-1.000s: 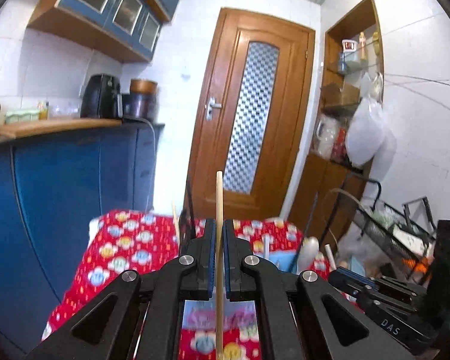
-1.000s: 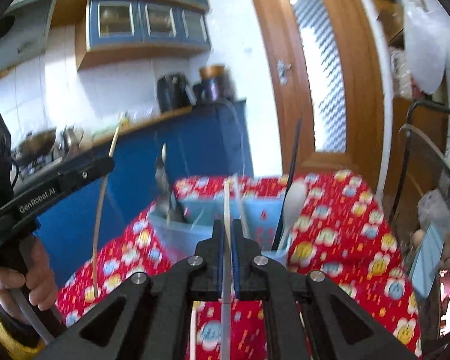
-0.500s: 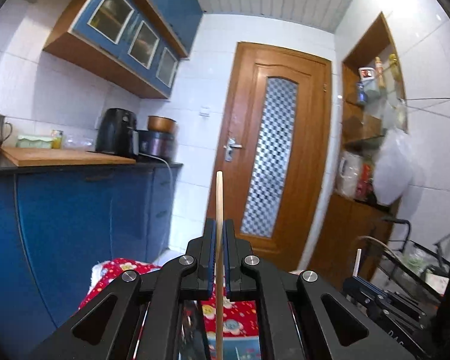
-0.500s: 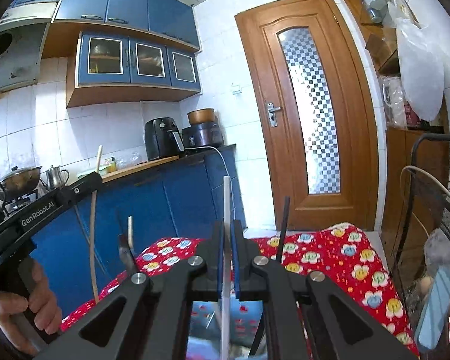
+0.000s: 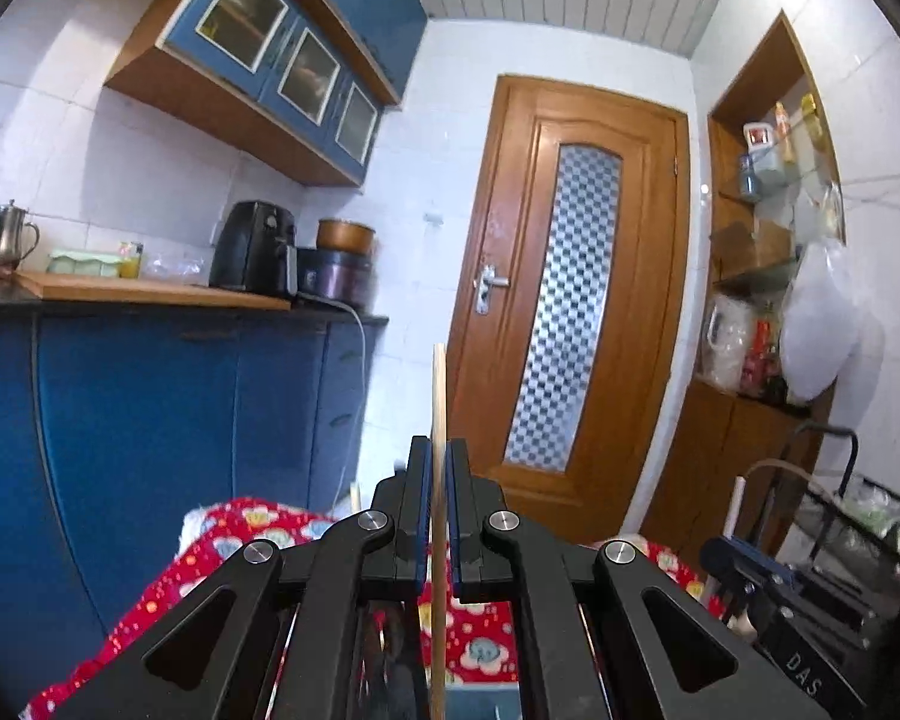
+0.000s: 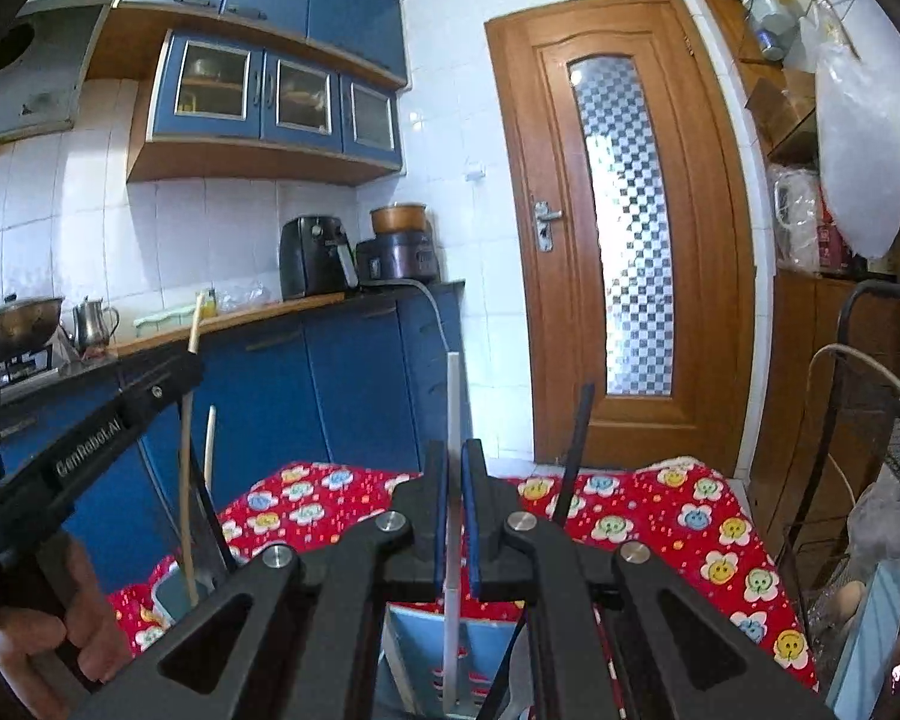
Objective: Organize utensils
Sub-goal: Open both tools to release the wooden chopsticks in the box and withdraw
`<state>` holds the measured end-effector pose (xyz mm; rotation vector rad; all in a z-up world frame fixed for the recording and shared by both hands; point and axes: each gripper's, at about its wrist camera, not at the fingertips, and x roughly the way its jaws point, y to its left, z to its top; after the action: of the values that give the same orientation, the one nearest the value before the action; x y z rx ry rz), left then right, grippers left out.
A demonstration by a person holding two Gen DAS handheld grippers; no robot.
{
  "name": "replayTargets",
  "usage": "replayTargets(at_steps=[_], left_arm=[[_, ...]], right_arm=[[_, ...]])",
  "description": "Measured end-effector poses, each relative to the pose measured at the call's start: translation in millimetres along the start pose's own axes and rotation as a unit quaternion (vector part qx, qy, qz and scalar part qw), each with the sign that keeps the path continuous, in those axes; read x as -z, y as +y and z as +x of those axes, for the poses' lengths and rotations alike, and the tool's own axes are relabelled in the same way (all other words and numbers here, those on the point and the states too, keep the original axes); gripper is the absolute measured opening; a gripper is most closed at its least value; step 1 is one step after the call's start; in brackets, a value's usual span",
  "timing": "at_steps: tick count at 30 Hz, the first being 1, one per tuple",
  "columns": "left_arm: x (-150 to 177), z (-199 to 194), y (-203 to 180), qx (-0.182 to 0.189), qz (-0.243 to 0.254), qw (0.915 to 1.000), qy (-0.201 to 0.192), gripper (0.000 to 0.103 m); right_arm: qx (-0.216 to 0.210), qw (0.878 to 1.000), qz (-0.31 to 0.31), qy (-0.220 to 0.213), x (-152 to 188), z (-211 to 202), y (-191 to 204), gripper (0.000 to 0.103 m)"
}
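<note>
Chopsticks stand upright, a wooden one (image 5: 438, 420) clamped in the left gripper (image 5: 438, 480) and a white one (image 6: 453, 420) in the right gripper (image 6: 453, 480), so lower each straight into the blue holder (image 6: 414, 642) before letting go.

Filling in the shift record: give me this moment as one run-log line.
left gripper: jaws shut on thin wooden stick, upright | right gripper: jaws shut on thin white stick, upright | below: light-blue plastic utensil holder

Both hand-held grippers, left (image 5: 438, 456) and right (image 6: 455, 462), point nearly level, jaws clamped.
</note>
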<state>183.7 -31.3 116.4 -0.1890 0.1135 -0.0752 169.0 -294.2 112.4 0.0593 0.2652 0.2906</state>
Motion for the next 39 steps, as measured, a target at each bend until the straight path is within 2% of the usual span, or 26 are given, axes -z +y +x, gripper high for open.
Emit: replayTargets(at_steps=[5, 7, 12, 25, 35, 39], left_arm=[[7.6, 0.6, 1.1, 0.008, -0.001, 0.9997, 0.021, 0.006], [7.4, -0.8, 1.8, 0.012, -0.002, 0.9995, 0.029, 0.010], [4.6, -7.5, 0.8, 0.017, -0.002, 0.9989, 0.043, 0.013], [-0.1, -46.5, -1.2, 0.036, 0.006, 0.9964, 0.077, 0.013], [1.9, -78.4, 7.1, 0.047, -0.015, 0.9924, 0.112, 0.013], [7.1, -91.9, 7.9, 0.046, -0.009, 0.9910, 0.126, 0.013]], right_arm=[[-0.014, 1.000, 0.002, 0.019, 3.6, 1.9, 2.5, 0.008], [-0.018, 1.000, 0.008, 0.020, 3.1, -0.8, 2.8, 0.008], [-0.025, 0.999, 0.017, 0.015, -1.1, -13.2, 5.0, 0.018], [-0.033, 0.998, 0.041, 0.026, -3.2, -55.4, 10.8, 0.021], [-0.019, 0.997, 0.043, 0.053, 8.4, -88.6, 19.7, 0.022], [-0.018, 0.997, 0.042, 0.068, 15.2, -103.7, 24.1, 0.022]])
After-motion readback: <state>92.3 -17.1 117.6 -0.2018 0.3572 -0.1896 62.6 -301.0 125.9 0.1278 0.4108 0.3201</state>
